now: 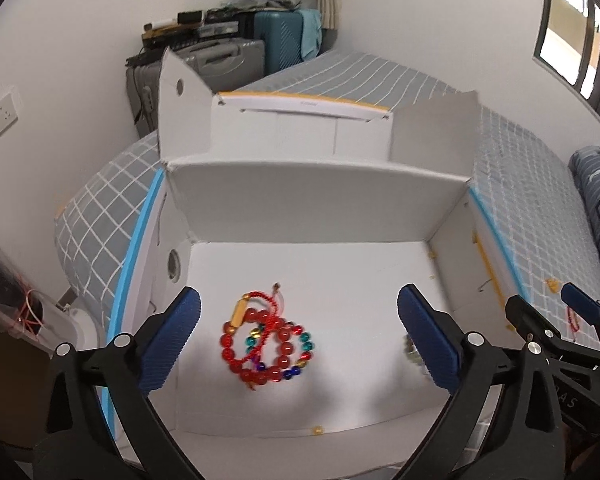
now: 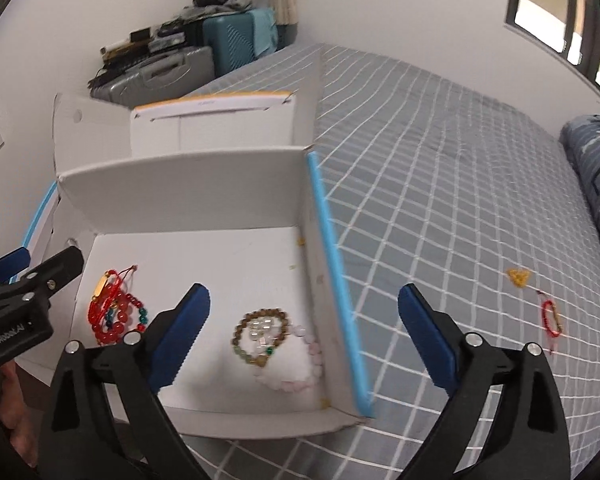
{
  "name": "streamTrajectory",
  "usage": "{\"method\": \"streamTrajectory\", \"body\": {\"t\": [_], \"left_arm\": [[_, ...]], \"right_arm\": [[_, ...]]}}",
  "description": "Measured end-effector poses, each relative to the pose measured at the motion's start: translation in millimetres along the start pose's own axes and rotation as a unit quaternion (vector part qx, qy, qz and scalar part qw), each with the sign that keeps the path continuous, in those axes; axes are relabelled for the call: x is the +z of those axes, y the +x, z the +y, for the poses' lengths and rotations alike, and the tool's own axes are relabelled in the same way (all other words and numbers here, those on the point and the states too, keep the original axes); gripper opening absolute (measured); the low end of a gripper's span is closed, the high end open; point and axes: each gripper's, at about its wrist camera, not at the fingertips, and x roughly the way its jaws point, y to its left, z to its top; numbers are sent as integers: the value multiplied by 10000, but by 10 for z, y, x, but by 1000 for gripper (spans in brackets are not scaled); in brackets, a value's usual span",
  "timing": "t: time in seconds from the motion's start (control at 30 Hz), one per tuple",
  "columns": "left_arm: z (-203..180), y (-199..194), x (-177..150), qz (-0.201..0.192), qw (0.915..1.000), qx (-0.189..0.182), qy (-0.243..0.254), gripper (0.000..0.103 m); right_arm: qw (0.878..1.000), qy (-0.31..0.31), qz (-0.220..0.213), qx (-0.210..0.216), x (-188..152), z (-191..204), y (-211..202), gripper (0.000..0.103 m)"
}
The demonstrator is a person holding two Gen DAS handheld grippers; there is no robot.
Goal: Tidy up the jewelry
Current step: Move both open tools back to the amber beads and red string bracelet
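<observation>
**Both jaws wide apart above the white box**

Left gripper (image 1: 298, 330): jaws spread wide, nothing between the pads, poised over the near left of the white cardboard box (image 1: 316, 184). Directly below, on the box floor: a heap of red bead bracelets (image 1: 266, 346) with a gold tube charm and a strand of mixed coloured beads, lying free.

Right gripper (image 2: 304, 330): jaws likewise wide apart, gripping nothing, straddling the box's right wall with its blue edge strip (image 2: 334, 276). Under it, at the near right of the box floor: a brown bead bracelet (image 2: 260, 336) touching a pale pink bead bracelet (image 2: 300, 368), some clear beads inside the brown loop.

Outside the box, to the right on the bed: a small red bracelet (image 2: 551, 318) and, just beyond it, a little yellow ornament (image 2: 518, 277), both loose on the cover.

Underneath everything: a grey bedspread with white grid lines (image 2: 440, 200). Far right, a rolled blue-grey quilt (image 2: 596, 184). Far left corner, stacked suitcases (image 2: 196, 60), grey and teal, with clutter on top. White walls, a wall socket (image 1: 4, 114) at left, a dark-framed window (image 2: 560, 20) at far right.
</observation>
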Motion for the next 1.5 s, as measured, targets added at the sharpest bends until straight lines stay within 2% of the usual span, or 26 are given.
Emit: {"method": "streamTrajectory", "body": {"t": [0.23,0.43,0.7,0.97,1.23,1.37,1.5], "left_arm": [[-426,-228,25,-189,9989,-339,269,97],[-866,-337,-9,-262,9970,-536,501,97],[-1681,-353,-69,-261,9923,-833,877,97],[-2522,-355,-145,-214,9827,-1200,1393,97],[-3350,-11,-192,109,9715,-1522,1815,97],[-3747,280,-184,278,9674,-1603,1939,97],[-4119,595,-190,522,9597,-1870,2031,97]], "right_arm": [[9995,98,-116,-279,-17,-395,-233,93],[9979,189,-228,-582,-49,-904,-417,93],[9941,505,-268,-926,-232,-1654,-581,93],[9872,953,-209,-1262,-441,-2475,-654,93],[9801,1341,-43,-1460,-660,-3203,-501,93],[9770,1534,59,-1477,-729,-3468,-336,93],[9743,1686,157,-1486,-836,-3710,-83,93]]}}
